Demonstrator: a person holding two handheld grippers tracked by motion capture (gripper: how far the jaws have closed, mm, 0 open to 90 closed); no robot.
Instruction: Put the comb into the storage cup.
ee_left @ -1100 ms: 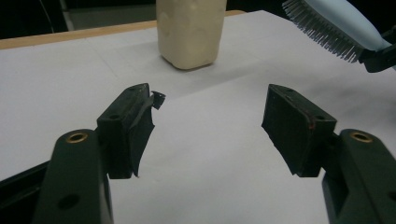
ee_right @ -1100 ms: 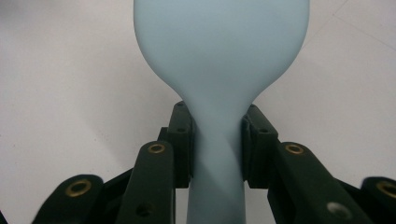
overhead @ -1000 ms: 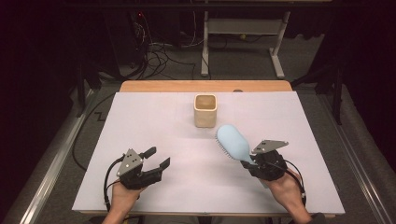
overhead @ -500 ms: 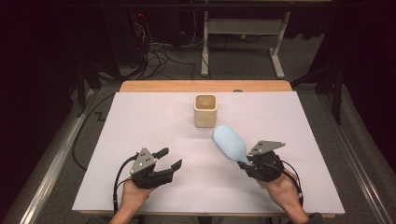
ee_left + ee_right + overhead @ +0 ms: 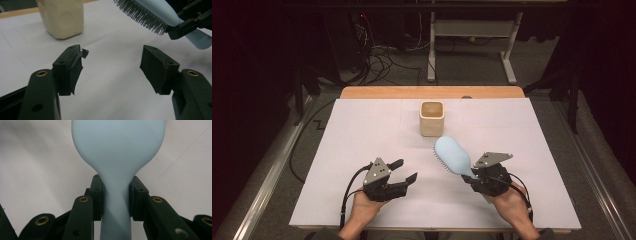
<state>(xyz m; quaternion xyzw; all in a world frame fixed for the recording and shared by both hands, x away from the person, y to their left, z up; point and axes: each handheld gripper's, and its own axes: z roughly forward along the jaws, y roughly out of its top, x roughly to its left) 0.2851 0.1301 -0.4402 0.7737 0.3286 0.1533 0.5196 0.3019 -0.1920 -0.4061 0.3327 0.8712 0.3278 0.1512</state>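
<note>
White desk [image 5: 362, 130], tan cup [image 5: 432, 117] at top middle. Right tongs [image 5: 475, 176] at lower right, clamped on blue hairbrush [image 5: 453, 156] handle. Left tongs [image 5: 408, 171] at lower left, apart, holding nothing.

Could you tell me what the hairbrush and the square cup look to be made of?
Hairbrush: probably plastic, a smooth matte pale-blue back that shows no seams or grain, with dark, stiff-looking bristles. Square cup: cream, smooth, softly rounded corners and a faint sheen; ceramic or plastic, the look leaves it open.

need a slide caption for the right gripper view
Right gripper clamps the neck of a light blue hairbrush above the white table.
</note>
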